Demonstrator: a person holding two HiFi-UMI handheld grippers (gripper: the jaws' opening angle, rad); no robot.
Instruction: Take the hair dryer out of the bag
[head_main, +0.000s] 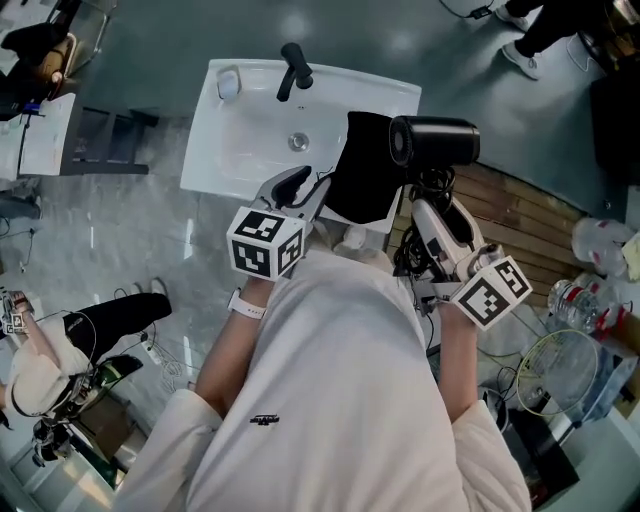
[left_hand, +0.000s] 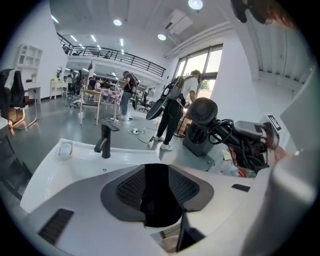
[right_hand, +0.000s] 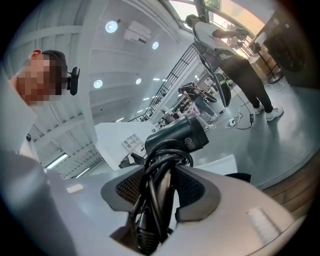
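Note:
The black hair dryer (head_main: 435, 140) is out in the air over the sink's right corner, its cord wound round the handle. My right gripper (head_main: 437, 200) is shut on that handle and cord, seen close up in the right gripper view with the hair dryer (right_hand: 180, 136) barrel above the jaws. The black bag (head_main: 362, 170) lies slumped on the right rim of the white sink (head_main: 250, 140). My left gripper (head_main: 300, 186) hangs just left of the bag with its jaws apart. In the left gripper view the bag (left_hand: 156, 195) shows dark through the gap, and the hair dryer (left_hand: 202, 111) is at the right.
A black faucet (head_main: 295, 68) and a soap dish (head_main: 228, 83) sit at the sink's far side. Right of me are wooden planks (head_main: 530, 225), plastic bottles (head_main: 590, 300) and a wire fan guard (head_main: 560, 370). Bags and cables lie at the left (head_main: 90, 330). A person stands beyond the sink (left_hand: 172, 112).

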